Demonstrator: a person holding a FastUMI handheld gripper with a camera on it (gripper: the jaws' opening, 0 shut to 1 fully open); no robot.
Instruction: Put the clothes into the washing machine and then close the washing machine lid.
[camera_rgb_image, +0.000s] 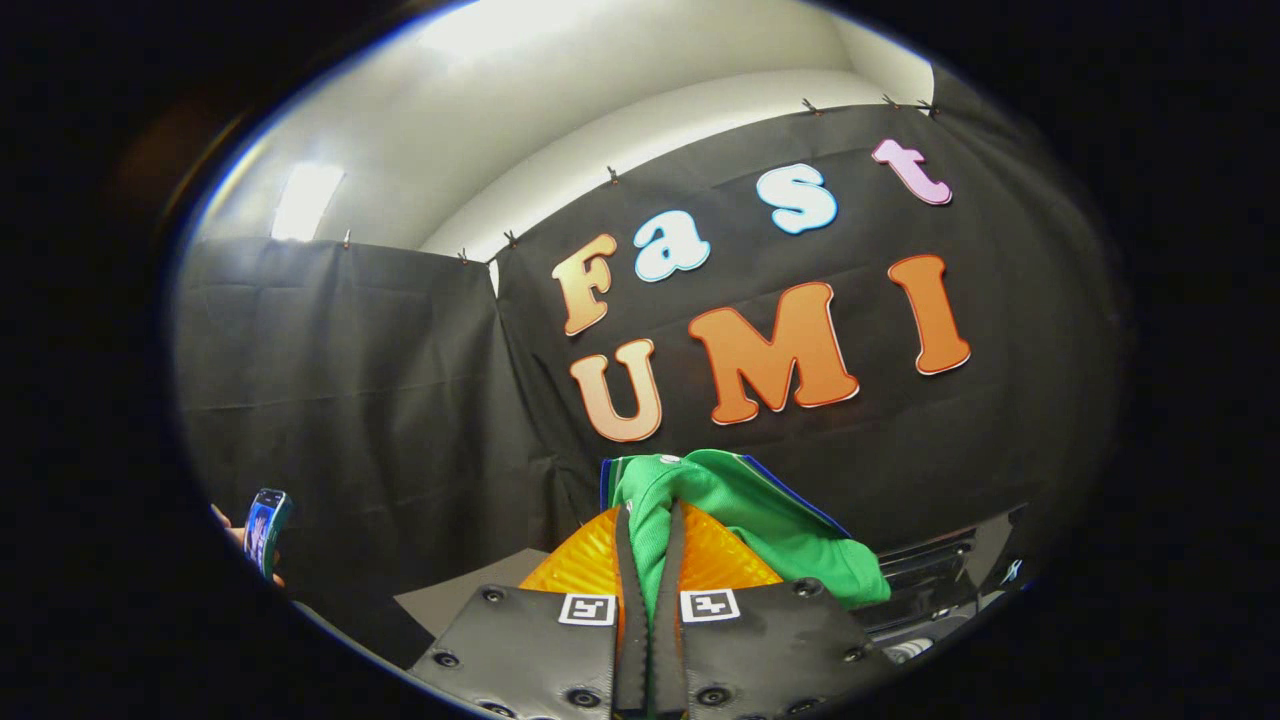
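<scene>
Jaws (650, 560) nearly closed, pinching a fold of green garment (760, 520) between both fingers (627, 600); cloth squeezed into the narrow gap and bulging up just ahead of the tips. Held high, well clear of any surface, probably so the hanging bulk can be carried over and dropped into the washing machine without dragging. Pointed up toward the booth's black cloth wall (380, 400), with pale ceiling beyond.

Garment soft and matte, a fine knit by the look of it, bunched into rounded folds, draping off to the right of the jaws with a thin dark-blue edge along the top fold. Behind it, close against the fingers, a ribbed orange translucent part (580, 565), wedge-shaped; hard to say what it belongs to. Lower right, beyond the drooping cloth, dark slatted hardware (930, 570), glossy and rigid — possibly part of the washing machine, though not clear enough to say. Far off to the left, a hand holding a phone (268, 530).

Clothes gripped and aloft, not yet in the drum; lid step still to come.
</scene>
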